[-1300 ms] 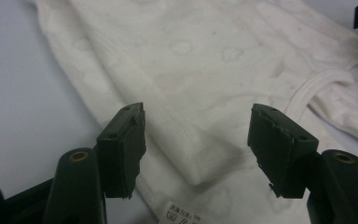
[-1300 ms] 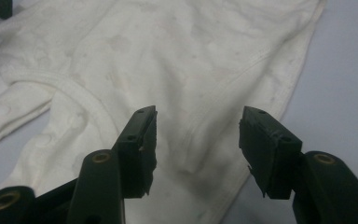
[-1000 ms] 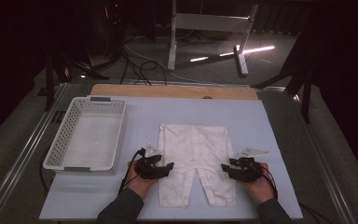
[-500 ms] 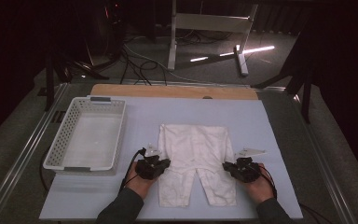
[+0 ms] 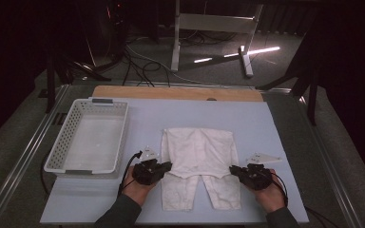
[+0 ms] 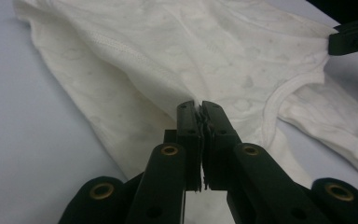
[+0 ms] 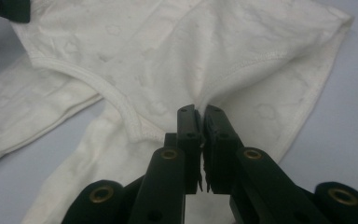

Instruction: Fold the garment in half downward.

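Note:
A white baby garment [image 5: 197, 159] lies flat on the pale blue table mat [image 5: 266, 123], body toward the far side and two sleeves or legs toward the near edge. My left gripper [image 5: 167, 166] is shut on the garment's left side; its jaws have just closed, pinching a fold of the white cloth [image 6: 177, 70]. My right gripper [image 5: 233, 170] is shut on the garment's right side, its jaws also just closed, with the cloth [image 7: 200, 60] puckered at the tips. The right gripper's black tip [image 6: 352, 39] shows far off in the left gripper view.
An empty white mesh basket [image 5: 89, 137] stands on the mat's left part. A wooden board [image 5: 176, 93] runs along the far edge. Metal rails border the table left and right. Beyond are cables and a metal stand [image 5: 209, 28] on the dark floor.
Both grippers moved inward to the garment's sides and their jaws closed on the cloth. The cloth is now slightly lifted at both pinch points.

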A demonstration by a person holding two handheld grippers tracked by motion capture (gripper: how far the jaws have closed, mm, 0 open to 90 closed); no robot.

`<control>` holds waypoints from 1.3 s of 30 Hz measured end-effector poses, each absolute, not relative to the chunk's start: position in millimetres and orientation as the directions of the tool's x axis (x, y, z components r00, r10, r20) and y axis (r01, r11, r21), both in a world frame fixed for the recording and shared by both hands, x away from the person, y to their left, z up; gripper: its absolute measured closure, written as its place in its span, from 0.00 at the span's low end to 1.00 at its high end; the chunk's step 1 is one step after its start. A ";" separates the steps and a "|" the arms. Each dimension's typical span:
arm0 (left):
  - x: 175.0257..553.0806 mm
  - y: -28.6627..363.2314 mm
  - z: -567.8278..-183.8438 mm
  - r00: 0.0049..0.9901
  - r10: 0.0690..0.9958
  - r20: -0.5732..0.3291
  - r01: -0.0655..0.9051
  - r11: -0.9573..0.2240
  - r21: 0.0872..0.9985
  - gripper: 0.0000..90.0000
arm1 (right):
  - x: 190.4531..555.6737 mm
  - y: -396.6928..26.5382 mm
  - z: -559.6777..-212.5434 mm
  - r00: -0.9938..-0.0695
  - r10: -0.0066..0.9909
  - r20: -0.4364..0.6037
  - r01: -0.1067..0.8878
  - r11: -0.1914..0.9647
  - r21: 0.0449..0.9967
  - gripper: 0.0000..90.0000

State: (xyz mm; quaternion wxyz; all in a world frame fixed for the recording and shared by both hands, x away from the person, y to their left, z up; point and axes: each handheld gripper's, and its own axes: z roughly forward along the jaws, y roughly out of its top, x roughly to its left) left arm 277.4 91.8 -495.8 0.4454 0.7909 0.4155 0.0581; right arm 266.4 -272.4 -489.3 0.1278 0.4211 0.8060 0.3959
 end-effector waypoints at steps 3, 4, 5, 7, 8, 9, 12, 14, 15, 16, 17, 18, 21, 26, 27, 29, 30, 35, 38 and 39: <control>267.6 93.0 -491.5 0.661 0.695 -0.283 0.600 -0.262 0.756 0.97 | 258.5 -272.3 -485.2 -0.630 0.766 0.126 0.563 0.338 0.754 0.95; 265.4 93.4 -490.5 0.663 0.691 -0.288 0.600 -0.261 0.756 0.97 | 255.5 -272.4 -483.5 -0.632 0.764 0.129 0.562 0.337 0.755 0.95; 261.5 94.2 -489.0 0.667 0.685 -0.293 0.598 -0.259 0.758 0.97 | 253.7 -273.2 -482.6 -0.640 0.758 0.126 0.553 0.341 0.760 0.95; 256.4 95.6 -486.6 0.674 0.677 -0.296 0.596 -0.261 0.759 0.97 | 246.1 -275.5 -478.4 -0.643 0.754 0.132 0.548 0.333 0.767 0.95; 252.9 96.7 -485.1 0.678 0.671 -0.300 0.594 -0.260 0.761 0.97 | 243.5 -276.3 -477.2 -0.645 0.753 0.134 0.545 0.330 0.771 0.95; 250.6 97.3 -484.5 0.680 0.669 -0.300 0.592 -0.259 0.763 0.97 | 239.0 -278.0 -475.4 -0.646 0.751 0.136 0.544 0.328 0.772 0.95; 241.0 100.1 -483.1 0.686 0.658 -0.310 0.594 -0.260 0.762 0.97 | 229.0 -282.4 -474.5 -0.658 0.741 0.135 0.535 0.334 0.776 0.95; 234.7 101.5 -482.8 0.691 0.651 -0.316 0.596 -0.265 0.758 0.97 | 221.6 -283.9 -475.1 -0.662 0.737 0.137 0.536 0.338 0.773 0.95; 231.9 102.0 -482.9 0.693 0.647 -0.317 0.596 -0.267 0.757 0.96 | 217.8 -284.4 -475.8 -0.666 0.732 0.141 0.535 0.338 0.774 0.95; 229.9 102.3 -483.0 0.695 0.645 -0.318 0.597 -0.271 0.755 0.96 | 214.3 -285.2 -476.2 -0.669 0.730 0.139 0.535 0.344 0.771 0.95; 226.7 102.5 -483.5 0.697 0.642 -0.318 0.598 -0.276 0.753 0.96 | 211.7 -285.6 -476.6 -0.671 0.728 0.140 0.536 0.345 0.771 0.95; 224.2 102.4 -484.2 0.699 0.639 -0.321 0.599 -0.279 0.750 0.96 | 207.9 -286.2 -477.5 -0.675 0.723 0.146 0.535 0.343 0.772 0.95; 217.4 101.3 -487.5 0.707 0.624 -0.332 0.608 -0.296 0.737 0.96 | 200.1 -286.0 -480.7 -0.687 0.713 0.143 0.531 0.358 0.768 0.95; 220.3 101.3 -490.6 0.697 0.636 -0.331 0.609 -0.281 0.741 0.62 | 199.4 -285.5 -484.0 -0.698 0.696 0.165 0.541 0.363 0.758 0.64; 222.7 101.2 -490.1 0.693 0.641 -0.329 0.608 -0.275 0.745 0.54 | 201.1 -284.9 -483.5 -0.688 0.710 0.149 0.541 0.365 0.757 0.53; 229.7 101.6 -488.5 0.684 0.662 -0.307 0.594 -0.261 0.761 0.43 | 204.0 -282.5 -482.7 -0.672 0.729 0.132 0.541 0.361 0.759 0.41; 232.7 101.8 -488.2 0.682 0.666 -0.304 0.590 -0.254 0.766 0.39 | 206.5 -281.0 -482.3 -0.663 0.737 0.134 0.548 0.355 0.757 0.37; 244.8 103.8 -486.7 0.675 0.680 -0.286 0.570 -0.234 0.787 0.25 | 218.0 -275.9 -483.7 -0.652 0.748 0.122 0.551 0.357 0.754 0.29; 251.3 105.5 -483.5 0.674 0.683 -0.282 0.558 -0.221 0.800 0.21 | 224.7 -272.9 -482.0 -0.647 0.754 0.114 0.545 0.352 0.761 0.25; 253.3 105.5 -482.8 0.674 0.684 -0.280 0.553 -0.216 0.805 0.20 | 227.5 -271.6 -481.0 -0.645 0.756 0.112 0.541 0.348 0.766 0.24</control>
